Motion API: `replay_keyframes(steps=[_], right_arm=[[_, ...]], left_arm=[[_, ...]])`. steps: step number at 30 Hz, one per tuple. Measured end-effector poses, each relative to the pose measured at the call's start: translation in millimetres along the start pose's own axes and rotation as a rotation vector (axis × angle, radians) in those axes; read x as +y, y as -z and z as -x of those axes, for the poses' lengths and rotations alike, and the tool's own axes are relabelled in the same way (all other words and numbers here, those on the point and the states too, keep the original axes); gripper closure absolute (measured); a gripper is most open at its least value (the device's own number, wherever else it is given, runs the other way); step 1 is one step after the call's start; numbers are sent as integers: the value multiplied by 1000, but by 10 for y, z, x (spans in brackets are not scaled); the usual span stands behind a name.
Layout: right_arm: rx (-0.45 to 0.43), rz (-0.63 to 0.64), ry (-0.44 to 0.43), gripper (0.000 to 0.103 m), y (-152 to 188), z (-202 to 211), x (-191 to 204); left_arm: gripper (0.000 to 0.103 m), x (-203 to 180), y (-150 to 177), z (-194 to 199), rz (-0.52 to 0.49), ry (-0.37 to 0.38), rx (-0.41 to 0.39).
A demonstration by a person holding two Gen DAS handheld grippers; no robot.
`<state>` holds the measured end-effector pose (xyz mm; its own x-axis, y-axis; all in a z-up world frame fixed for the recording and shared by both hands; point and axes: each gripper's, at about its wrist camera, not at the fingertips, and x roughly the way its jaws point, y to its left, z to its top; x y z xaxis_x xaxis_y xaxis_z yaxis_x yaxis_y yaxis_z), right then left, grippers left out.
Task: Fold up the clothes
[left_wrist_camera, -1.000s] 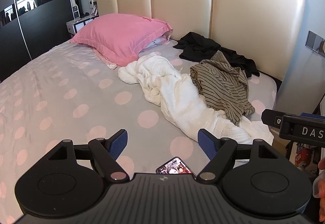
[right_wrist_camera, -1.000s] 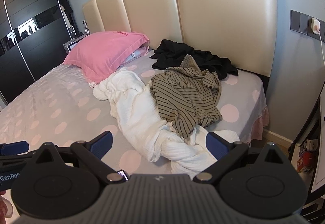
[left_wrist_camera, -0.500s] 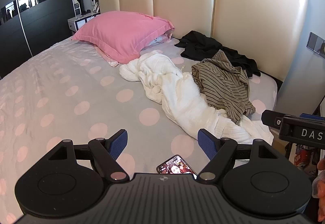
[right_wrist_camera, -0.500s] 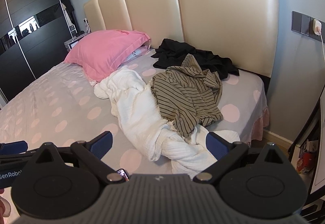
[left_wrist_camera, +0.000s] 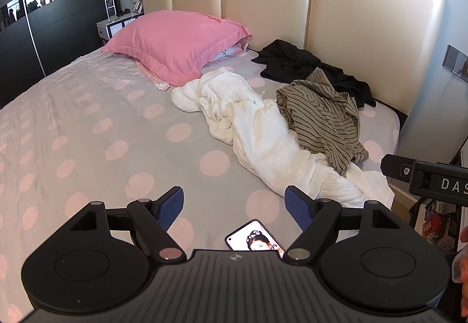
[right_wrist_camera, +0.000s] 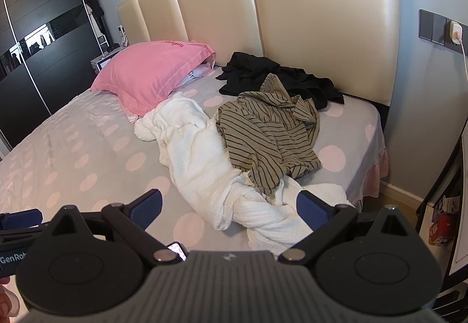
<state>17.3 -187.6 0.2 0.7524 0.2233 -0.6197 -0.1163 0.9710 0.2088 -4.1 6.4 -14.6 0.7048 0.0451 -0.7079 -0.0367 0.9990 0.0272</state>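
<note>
Both grippers' fingers (left_wrist_camera: 172,203) spread above bed (left_wrist_camera: 87,124), clothes (right_wrist_camera: 263,135) beyond.

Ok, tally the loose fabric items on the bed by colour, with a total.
White: 1, the long crumpled white cloth
Striped olive: 1, the striped top
Black: 1, the black garment
Pink: 1, the pink pillow
Total: 4
</note>
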Motion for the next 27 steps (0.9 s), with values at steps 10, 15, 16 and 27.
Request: replay_keyframes(steps=[10,15,16,27], right_arm=[[-7,25,11,4,-2,-5,18],[-4,27,18,4,-10,-11,26],[2,25,16,4,-17,-19,21],[88,42,-47,14,-276,-340,-69]], left_arm=[[27,32,9,-34,16,-1,12],[27,55,16,-69,23,-6,16],[27,63,21,-77,24,-7,19],[27,475,147,-241,89,-61,70]])
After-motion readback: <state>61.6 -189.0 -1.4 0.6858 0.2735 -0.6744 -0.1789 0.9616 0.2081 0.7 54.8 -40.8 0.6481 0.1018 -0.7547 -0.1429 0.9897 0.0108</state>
